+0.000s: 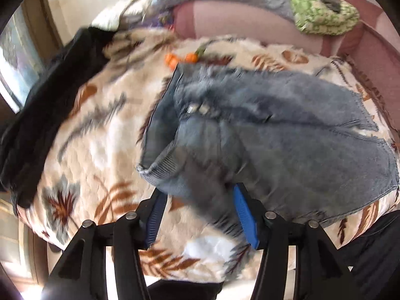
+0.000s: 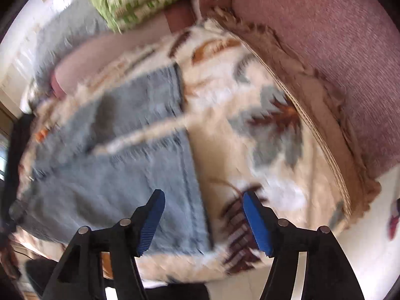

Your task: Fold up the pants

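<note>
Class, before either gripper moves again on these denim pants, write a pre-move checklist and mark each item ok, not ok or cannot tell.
1. Pants lie on the patterned blanket: ok.
2. Pants folded neatly: not ok; the fabric near the waistband is bunched.
3. Left gripper jaws apart, pads not pressing the denim that sits between them: ok.
4. Right gripper jaws apart, nothing clamped: ok.
5. Black garment clear of the pants: ok, it lies apart at the blanket's edge.
6. Leg hems aligned: cannot tell, both views are blurred.

Both wrist cams look steeply down, close, sharing jeans (image 1: 275, 137) on blanket (image 2: 250, 137).
</note>
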A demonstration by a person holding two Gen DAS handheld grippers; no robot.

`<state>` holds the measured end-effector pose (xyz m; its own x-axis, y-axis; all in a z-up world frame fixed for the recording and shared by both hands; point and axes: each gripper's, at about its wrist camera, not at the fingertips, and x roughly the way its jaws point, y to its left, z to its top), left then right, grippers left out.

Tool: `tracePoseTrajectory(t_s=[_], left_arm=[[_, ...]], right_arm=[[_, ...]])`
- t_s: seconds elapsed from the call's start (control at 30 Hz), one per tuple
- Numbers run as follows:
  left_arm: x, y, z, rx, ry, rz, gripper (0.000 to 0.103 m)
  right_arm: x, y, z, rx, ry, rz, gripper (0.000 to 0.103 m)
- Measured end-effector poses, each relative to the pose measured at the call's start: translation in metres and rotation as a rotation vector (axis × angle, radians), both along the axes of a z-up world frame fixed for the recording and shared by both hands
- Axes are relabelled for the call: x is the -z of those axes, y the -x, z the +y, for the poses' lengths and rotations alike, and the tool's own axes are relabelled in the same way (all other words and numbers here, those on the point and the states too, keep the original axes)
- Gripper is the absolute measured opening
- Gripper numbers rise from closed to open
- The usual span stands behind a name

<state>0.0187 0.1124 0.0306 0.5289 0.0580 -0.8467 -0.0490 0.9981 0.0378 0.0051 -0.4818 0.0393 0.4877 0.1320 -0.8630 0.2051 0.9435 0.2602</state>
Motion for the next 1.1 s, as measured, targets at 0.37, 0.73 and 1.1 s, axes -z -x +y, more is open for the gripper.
tracePoseTrajectory(t_s=[0.37, 0.73, 1.1], left_arm=[[0.029, 0.019, 0.014, -0.119, -0.030, 0.028, 0.068], [0.077, -0.003, 0.009, -0.048, 0.004, 0.172, 0.095], [-0.012, -0.039, 0.043, -0.117, 0.125, -0.094, 0.095]], right_arm=[[0.064, -0.093, 0.038, -0.096, 0.156, 0.110, 0.008], [0.042, -0.092, 0.028, 0.000, 0.145, 0.067, 0.040], [0.060, -0.081, 0.052, -0.165, -0.074, 0.156, 0.068]])
